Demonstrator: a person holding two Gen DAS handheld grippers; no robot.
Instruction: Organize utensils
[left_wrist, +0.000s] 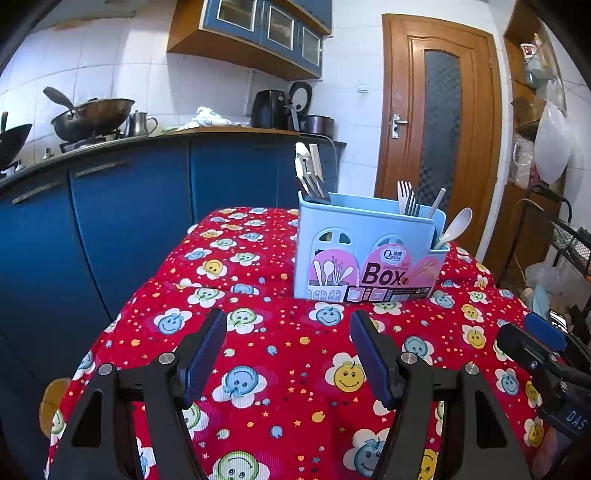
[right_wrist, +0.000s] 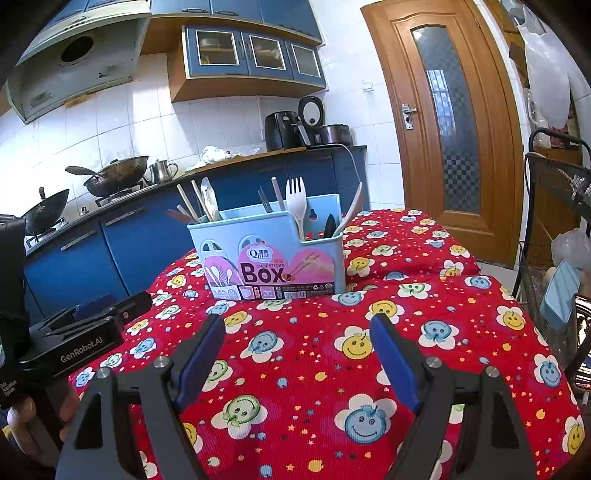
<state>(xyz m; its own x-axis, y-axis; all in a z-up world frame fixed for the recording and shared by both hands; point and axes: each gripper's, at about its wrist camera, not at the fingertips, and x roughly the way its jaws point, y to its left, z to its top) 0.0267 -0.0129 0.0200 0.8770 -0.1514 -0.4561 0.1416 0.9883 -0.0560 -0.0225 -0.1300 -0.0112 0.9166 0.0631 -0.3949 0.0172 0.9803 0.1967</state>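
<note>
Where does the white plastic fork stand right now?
In the right wrist view the white fork stands upright, tines up, in the blue utensil box, near its right end, beside the small front compartment.

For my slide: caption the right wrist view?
Open right tongs hover over the red tablecloth, facing a blue utensil box.

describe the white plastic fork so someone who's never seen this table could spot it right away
On the table under the red smiley-flower cloth stands a light blue utensil box labelled "Box". The white plastic fork stands upright, tines up, near the box's right end. It is the only broad white pronged piece; the chopsticks at the left end are thin sticks.
</note>
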